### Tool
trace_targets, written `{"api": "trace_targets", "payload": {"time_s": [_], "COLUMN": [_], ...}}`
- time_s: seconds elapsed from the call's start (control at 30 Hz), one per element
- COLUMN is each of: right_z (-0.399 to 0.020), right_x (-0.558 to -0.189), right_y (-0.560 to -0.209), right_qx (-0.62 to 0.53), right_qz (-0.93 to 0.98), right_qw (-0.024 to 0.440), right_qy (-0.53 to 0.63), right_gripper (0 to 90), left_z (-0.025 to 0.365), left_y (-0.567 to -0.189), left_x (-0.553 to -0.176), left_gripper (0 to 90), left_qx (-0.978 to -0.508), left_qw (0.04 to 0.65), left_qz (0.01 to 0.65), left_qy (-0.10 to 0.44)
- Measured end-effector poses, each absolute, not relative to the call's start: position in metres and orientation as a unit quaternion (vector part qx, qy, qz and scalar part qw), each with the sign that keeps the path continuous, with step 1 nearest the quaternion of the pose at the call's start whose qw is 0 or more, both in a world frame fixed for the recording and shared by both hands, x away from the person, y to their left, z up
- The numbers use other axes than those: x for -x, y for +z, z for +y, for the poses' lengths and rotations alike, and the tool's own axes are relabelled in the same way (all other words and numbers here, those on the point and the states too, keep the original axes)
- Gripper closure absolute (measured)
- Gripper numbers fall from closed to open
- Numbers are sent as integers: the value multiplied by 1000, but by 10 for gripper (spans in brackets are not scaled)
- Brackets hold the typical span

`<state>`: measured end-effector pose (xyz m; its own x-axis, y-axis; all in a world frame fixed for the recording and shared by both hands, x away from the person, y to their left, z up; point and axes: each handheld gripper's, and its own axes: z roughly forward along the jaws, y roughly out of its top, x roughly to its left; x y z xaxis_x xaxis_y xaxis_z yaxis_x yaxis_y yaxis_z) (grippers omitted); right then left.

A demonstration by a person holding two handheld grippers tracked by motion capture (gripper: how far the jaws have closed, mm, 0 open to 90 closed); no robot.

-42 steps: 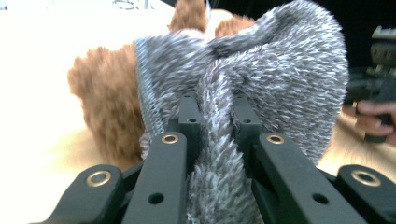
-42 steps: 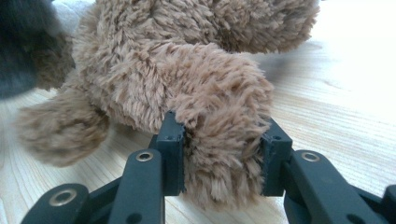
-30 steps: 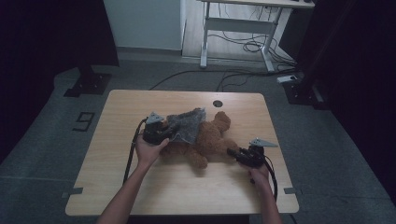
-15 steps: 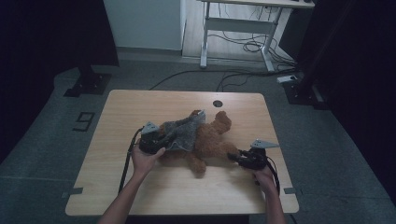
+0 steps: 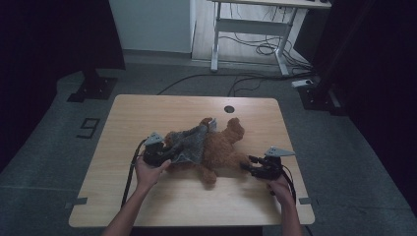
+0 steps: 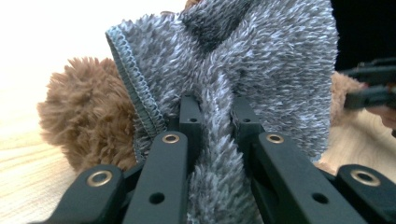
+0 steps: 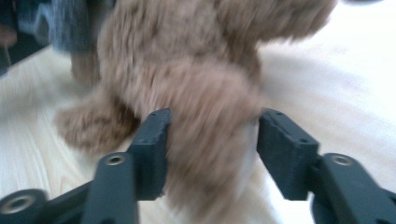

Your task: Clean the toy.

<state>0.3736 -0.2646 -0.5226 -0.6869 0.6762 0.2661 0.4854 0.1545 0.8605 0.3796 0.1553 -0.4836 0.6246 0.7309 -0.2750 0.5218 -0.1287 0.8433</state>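
Observation:
A brown plush bear lies on the wooden table, with a grey fleece garment over its left half. My left gripper is at the garment's left end, shut on a fold of the fleece, which bunches up between its jaws; brown fur shows behind. My right gripper is at the bear's right end. Its jaws have just been opening and stand apart on either side of a plush leg, loose around it. The grey garment shows far off at top left.
A round cable hole sits near the table's far edge. Beyond the table stand a white desk frame with cables on the floor and dark stands at the left and right. Bare tabletop lies along the near edge.
My left hand has drawn the fleece toward the near edge and lower, over the bear. The right gripper has stayed put while its jaws widened around the leg.

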Motion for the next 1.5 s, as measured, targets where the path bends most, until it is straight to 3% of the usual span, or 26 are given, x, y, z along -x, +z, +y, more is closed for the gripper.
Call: {"api": "trace_targets", "payload": {"time_s": [0.23, 0.5, 0.6, 0.73, 1.07, 1.3, 1.5], "right_z": [-253, -208, -200, -201, -196, -198, -198], "right_x": [-380, -399, -396, -394, -393, -390, -387], "right_y": [-500, -521, -532, -536, -540, -541, -542], "right_qx": [-385, -370, -350, -355, -367, -370, -370], "right_qz": [738, 781, 790, 785, 774, 771, 771], "right_qw": [107, 72, 63, 47, 53, 56, 63], "right_qy": [544, 497, 500, 505, 513, 516, 515], "right_gripper": [344, 297, 450, 582, 609, 608, 608], "left_z": [156, 158, 158, 156, 146, 89, 25], "left_y": [-487, -490, -491, -490, -468, -451, -461], "left_x": [-373, -368, -366, -368, -390, -369, -378], "left_gripper": [786, 785, 785, 785, 786, 786, 785], "left_qx": [-744, -744, -746, -746, -751, -777, -823], "left_qw": [513, 516, 515, 514, 500, 512, 446], "left_qz": [416, 413, 411, 410, 419, 351, 330], "left_qy": [102, 98, 98, 103, 106, 101, 121]}}
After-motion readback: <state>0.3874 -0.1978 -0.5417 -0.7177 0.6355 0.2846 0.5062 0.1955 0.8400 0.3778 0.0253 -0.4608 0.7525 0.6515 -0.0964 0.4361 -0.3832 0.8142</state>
